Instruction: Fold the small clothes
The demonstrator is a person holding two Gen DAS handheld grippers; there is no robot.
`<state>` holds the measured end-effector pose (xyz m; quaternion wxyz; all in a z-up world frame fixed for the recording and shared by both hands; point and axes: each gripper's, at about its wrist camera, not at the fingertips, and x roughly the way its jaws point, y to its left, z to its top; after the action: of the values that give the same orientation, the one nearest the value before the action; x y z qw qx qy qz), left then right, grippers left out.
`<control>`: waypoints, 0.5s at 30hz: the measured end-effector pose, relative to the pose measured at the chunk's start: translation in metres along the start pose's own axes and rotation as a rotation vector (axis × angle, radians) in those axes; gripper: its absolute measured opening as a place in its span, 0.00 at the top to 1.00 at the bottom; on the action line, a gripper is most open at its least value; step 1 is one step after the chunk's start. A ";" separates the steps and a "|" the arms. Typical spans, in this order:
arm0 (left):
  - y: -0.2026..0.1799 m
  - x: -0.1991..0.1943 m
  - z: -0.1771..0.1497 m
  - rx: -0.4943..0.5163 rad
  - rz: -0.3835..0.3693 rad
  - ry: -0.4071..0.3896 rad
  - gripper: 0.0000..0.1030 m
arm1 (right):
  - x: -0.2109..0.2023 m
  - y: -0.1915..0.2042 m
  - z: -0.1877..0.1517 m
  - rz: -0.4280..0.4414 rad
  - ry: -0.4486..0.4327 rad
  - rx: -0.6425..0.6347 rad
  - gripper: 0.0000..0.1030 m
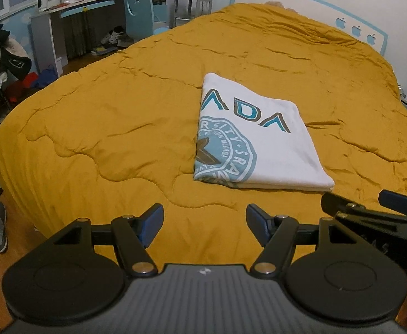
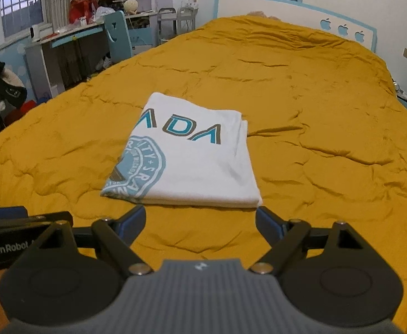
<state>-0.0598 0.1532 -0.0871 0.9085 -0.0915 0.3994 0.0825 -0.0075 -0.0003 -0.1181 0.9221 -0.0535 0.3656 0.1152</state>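
Entry: white cotton T-shirt with teal lettering and a round teal seal print (image 1: 262, 139) lies folded into a compact rectangle on the mustard-yellow quilted bed cover (image 1: 106, 128), near the middle of the bed. Both my tools are held back at the near edge of the bed, neither touching cloth.

My left gripper (image 1: 205, 226): jaws apart, nothing between them, only quilt showing in the gap. My right gripper (image 2: 200, 224): jaws likewise spread wide and empty.

Key relation: the shirt sits ahead of both tools. From the left wrist view it is ahead and off to the right; from the right wrist view it is almost straight ahead, its near edge just beyond my fingertips. So the right tool is the nearer one, in my judgement. The long axis of the folded rectangle runs away from me, tilted a little leftward at the far end; the short near edge faces my jaws.

Materials: shirt is thin, soft jersey, stacked in several layers visible at the near right corner (image 2: 255, 201); edges are fairly square, surface smooth. Quilt is puffy, creased, likely to give under pressure.

Judgement: the fold looks essentially finished. If one more fold is wanted, the near edge is where I would pinch, both tools together.
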 end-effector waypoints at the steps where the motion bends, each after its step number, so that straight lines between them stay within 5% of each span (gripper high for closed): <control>1: 0.000 0.000 0.001 0.004 -0.004 -0.003 0.23 | 0.000 0.001 0.000 -0.004 0.000 -0.004 0.21; 15: -0.001 0.001 -0.001 0.006 -0.010 0.006 0.23 | 0.002 0.001 0.000 -0.019 0.009 0.004 0.21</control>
<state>-0.0599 0.1518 -0.0885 0.9078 -0.0912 0.4020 0.0767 -0.0059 0.0010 -0.1195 0.9216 -0.0556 0.3693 0.1056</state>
